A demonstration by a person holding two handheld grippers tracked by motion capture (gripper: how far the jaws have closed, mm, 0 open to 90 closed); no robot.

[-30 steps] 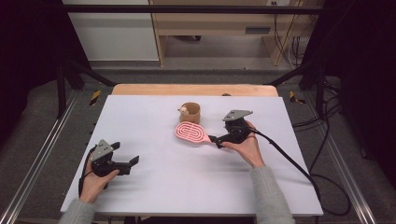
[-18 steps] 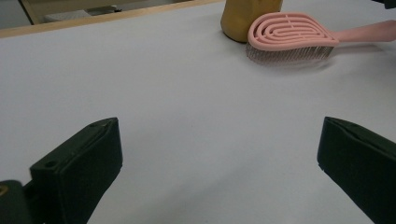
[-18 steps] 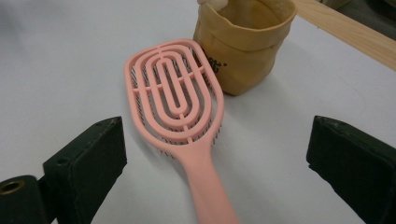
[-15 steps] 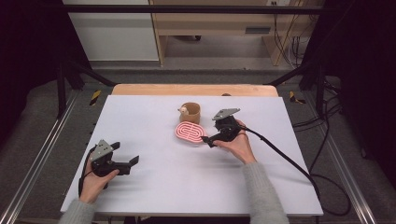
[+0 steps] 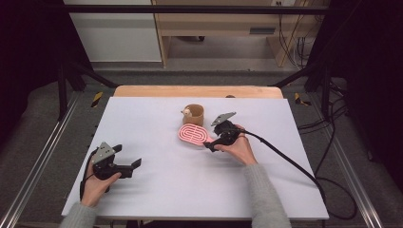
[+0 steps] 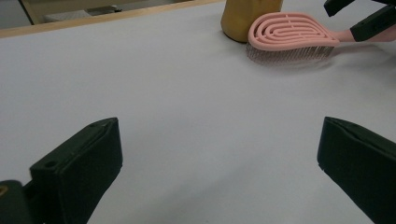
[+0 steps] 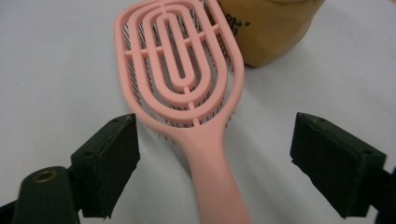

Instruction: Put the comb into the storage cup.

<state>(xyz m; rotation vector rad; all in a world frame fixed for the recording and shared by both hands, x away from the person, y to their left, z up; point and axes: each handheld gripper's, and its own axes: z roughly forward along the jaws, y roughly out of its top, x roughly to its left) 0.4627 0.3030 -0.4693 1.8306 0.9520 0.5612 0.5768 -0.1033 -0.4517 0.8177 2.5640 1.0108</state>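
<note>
**Right gripper straddles the brush handle, grip not yet made**

The pink hairbrush (image 5: 194,134) lies bristles-down on the white table (image 5: 180,190), its head just beside a tan cup (image 5: 194,114) and its handle pointing toward the person's right side. The right gripper (image 5: 209,145) sits low over that handle. In the right gripper view the handle (image 7: 212,163) runs up between the two black jaws, which have just been closing but stand apart from it on both sides, with white table showing in each gap; nothing is clamped yet.

The likeliest trouble, as I judge it, is the smooth, tapering handle: if the jaws meet it off-centre or too near the thin end, the brush may pivot and its head swing into the cup, which looks light enough to tip or slide. The handle also sits nearer one jaw than the other, so that jaw may push the brush sideways before the other arrives. A grip taken too high could skid off the rounded top; too low, and the jaw tips may scrape the table.

The right hand (image 5: 235,149) holds its gripper nearly level, pointing left across the table toward the brush, cable trailing off to the right. The left gripper (image 5: 135,165) rests on the table near the front left, well apart from the brush, jaws wide and empty
</note>
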